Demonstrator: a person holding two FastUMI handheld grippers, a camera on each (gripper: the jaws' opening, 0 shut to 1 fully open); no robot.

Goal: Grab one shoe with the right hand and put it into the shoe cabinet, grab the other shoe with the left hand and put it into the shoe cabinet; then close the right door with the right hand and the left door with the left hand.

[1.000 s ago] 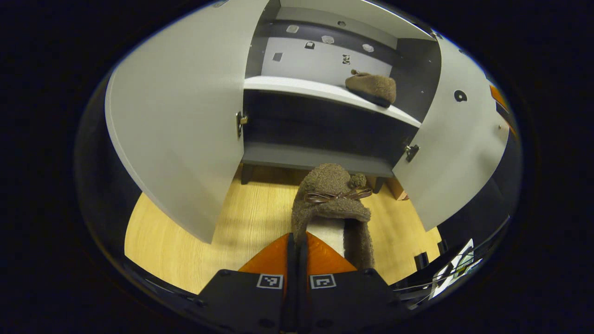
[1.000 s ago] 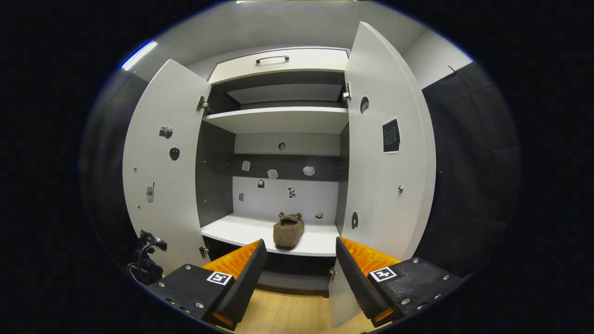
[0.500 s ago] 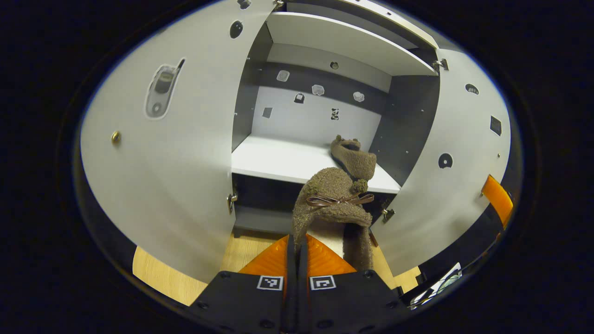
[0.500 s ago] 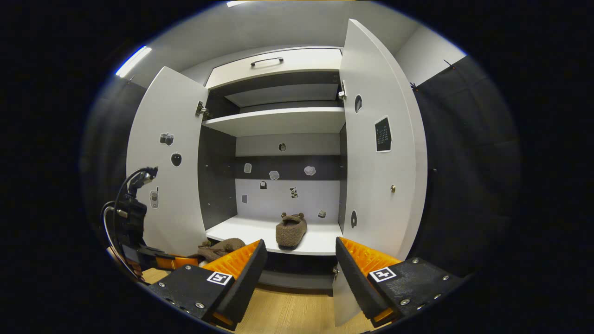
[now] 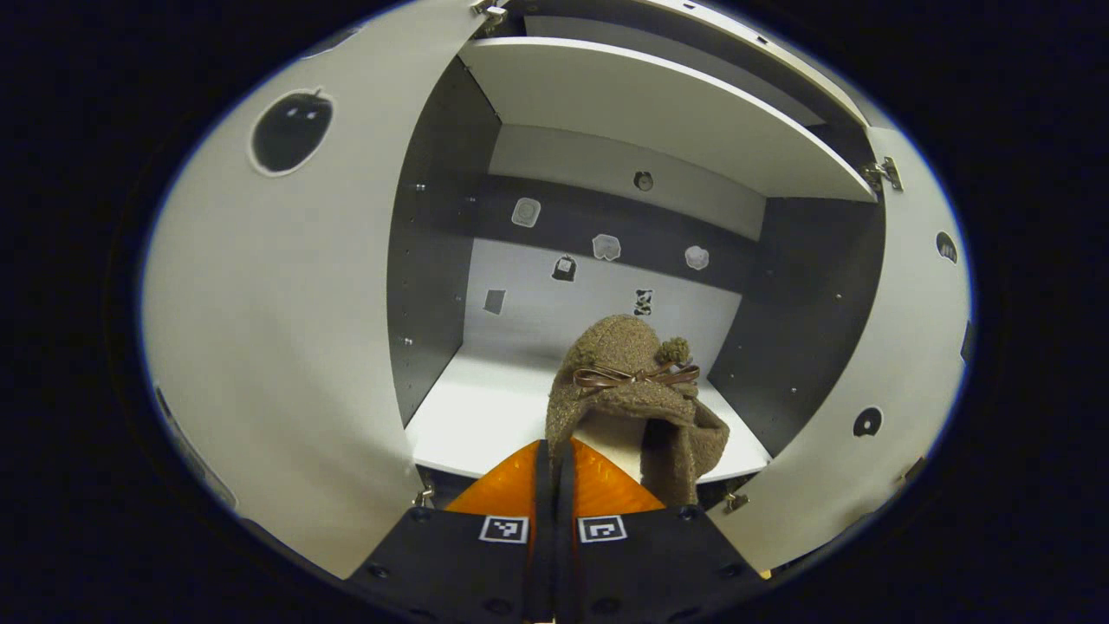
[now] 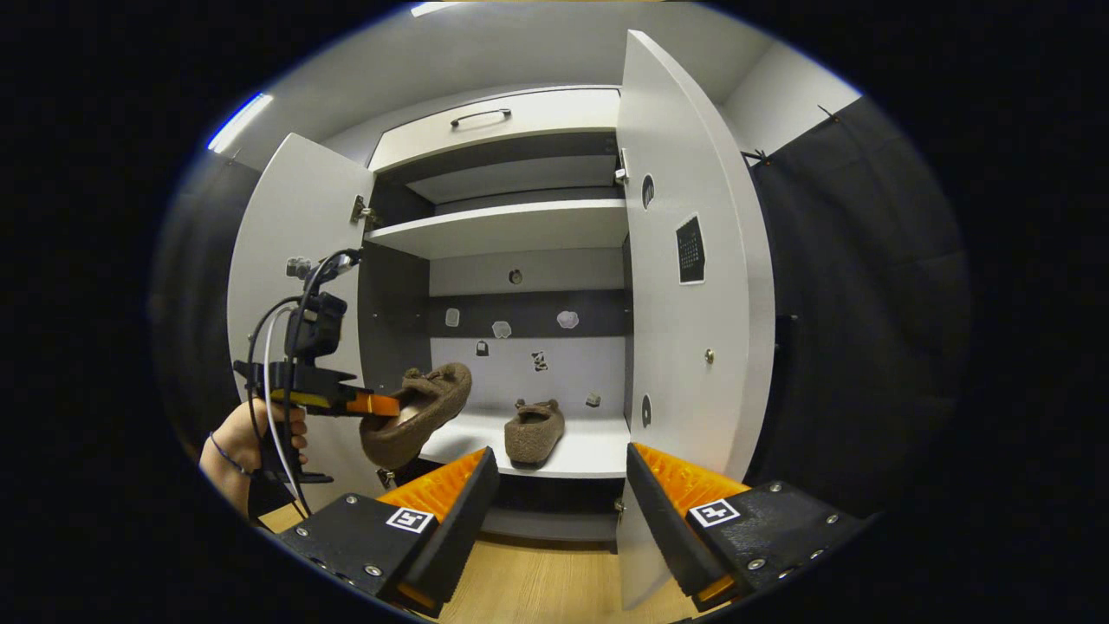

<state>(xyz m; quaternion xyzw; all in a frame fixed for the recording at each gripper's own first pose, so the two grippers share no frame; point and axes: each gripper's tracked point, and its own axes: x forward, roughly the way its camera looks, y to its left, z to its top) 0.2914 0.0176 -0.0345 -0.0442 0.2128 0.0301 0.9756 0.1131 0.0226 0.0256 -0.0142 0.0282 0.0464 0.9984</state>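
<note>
Our left claw (image 5: 554, 455) pinches the second shoe (image 5: 631, 390) by its heel rim, just before the lower shelf (image 5: 472, 425); the first shoe (image 6: 534, 431) rests there. Our right claw (image 6: 559, 485) hangs empty, parted. That thin grip may slip, dropping the shoe short.

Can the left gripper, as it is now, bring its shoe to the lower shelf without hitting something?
Probably yes: both doors stand open, and the shelf has bare space left of the shoe already there.

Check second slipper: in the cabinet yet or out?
Out. The left gripper holds the second slipper in the air before the open cabinet, short of the shelf where the first slipper sits.
</note>
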